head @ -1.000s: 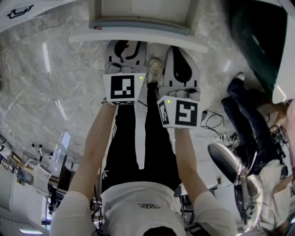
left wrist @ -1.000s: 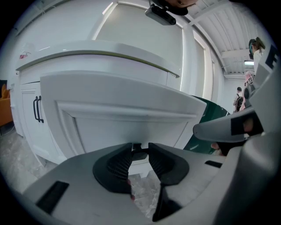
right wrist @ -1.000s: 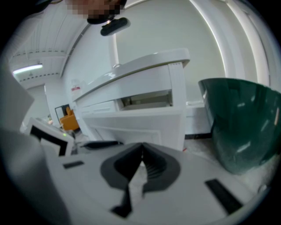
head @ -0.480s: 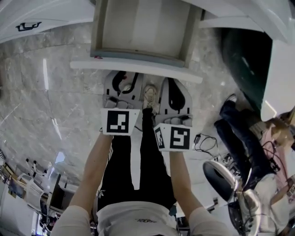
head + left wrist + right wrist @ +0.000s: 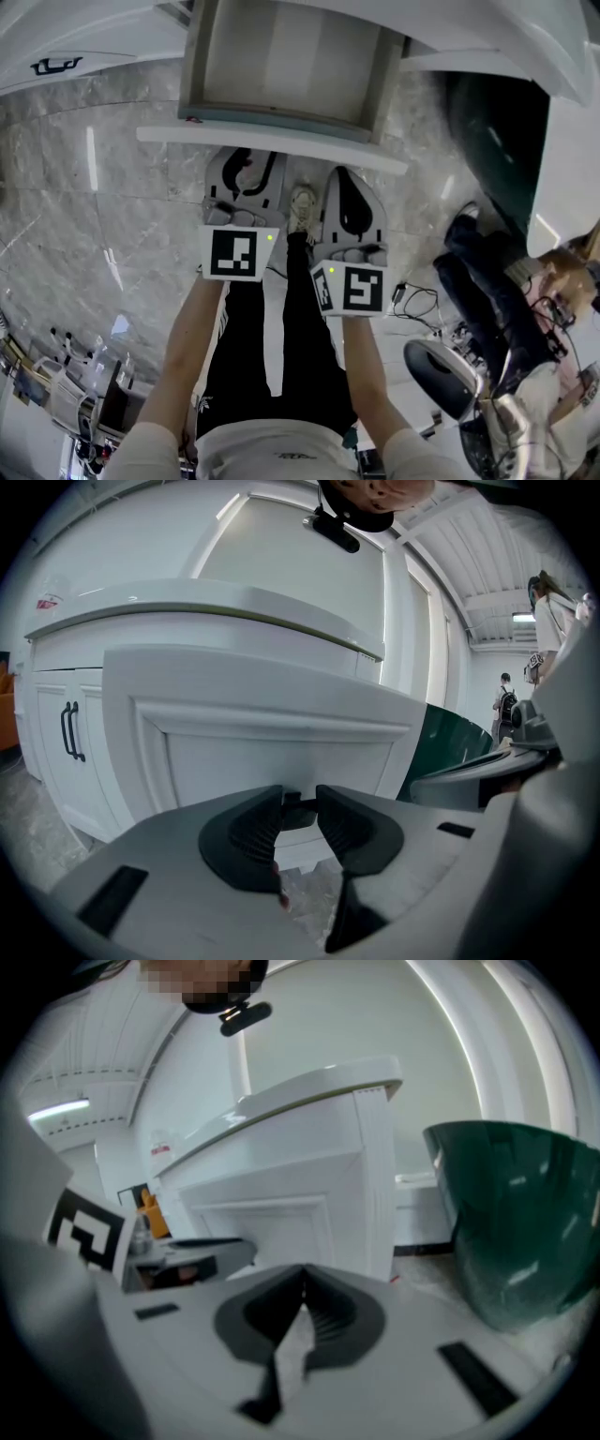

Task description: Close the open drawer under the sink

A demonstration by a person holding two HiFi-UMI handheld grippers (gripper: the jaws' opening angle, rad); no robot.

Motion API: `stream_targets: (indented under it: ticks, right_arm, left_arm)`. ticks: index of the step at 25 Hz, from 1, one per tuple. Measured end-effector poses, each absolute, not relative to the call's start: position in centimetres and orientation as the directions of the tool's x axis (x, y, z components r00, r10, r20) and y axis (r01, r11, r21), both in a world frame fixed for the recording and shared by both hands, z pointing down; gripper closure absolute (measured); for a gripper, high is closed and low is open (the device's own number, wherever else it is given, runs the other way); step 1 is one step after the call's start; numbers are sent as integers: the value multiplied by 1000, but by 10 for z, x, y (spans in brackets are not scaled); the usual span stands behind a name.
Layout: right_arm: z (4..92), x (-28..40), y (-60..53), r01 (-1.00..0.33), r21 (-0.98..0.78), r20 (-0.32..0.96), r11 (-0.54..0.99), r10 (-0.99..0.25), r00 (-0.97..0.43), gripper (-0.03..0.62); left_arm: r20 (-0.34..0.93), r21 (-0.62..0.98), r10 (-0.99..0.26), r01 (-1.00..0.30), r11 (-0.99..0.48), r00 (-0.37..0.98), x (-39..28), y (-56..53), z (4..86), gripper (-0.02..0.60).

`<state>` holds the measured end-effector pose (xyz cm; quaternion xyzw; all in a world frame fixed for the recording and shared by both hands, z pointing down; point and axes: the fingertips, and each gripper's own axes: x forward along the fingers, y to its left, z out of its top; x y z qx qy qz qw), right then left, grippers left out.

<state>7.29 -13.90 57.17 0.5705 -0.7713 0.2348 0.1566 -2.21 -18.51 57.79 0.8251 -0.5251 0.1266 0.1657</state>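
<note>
The white drawer (image 5: 281, 66) stands pulled out from the cabinet, its front panel (image 5: 272, 148) nearest me. In the head view both grippers are at that panel. My left gripper (image 5: 246, 167) is at the panel's middle. In the left gripper view its jaws (image 5: 299, 808) stand a little apart, with the drawer's black handle (image 5: 298, 801) spanning the gap between the pads. My right gripper (image 5: 351, 192) is just right of it. Its jaws (image 5: 302, 1299) are shut with nothing in them, short of the panel (image 5: 272, 1227).
A dark green bin (image 5: 497, 141) stands right of the drawer. Another person (image 5: 497, 281) sits at the right, beside a floor cable (image 5: 417, 300). White cabinet doors with a black pull (image 5: 70, 731) are to the left. My own shoe (image 5: 302, 208) rests on the marble floor (image 5: 84, 216).
The head view has tilted, so more of the drawer's inside shows and everything sits lower in the picture. Both grippers keep their place against the front panel.
</note>
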Motion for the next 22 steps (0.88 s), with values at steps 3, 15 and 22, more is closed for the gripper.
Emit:
stream_targets:
  ticks: [3,15,22]
  right_arm:
    - [572,73,-141,-951,-177,511,252,-803,-308,565]
    - [576,74,-146,-952,-187,505,242,-807,-305,565]
    - [577,75,-145,-955,-177,510,238,-808,-296,565]
  left_arm:
    - [388,147,-820,-907,-395,420,-21,-188,577,449]
    - [407,108,-818,-910,-400,407,-21,-214,576,448]
    - [401,106,-815,-905,-413,419,-21,-226,575,448]
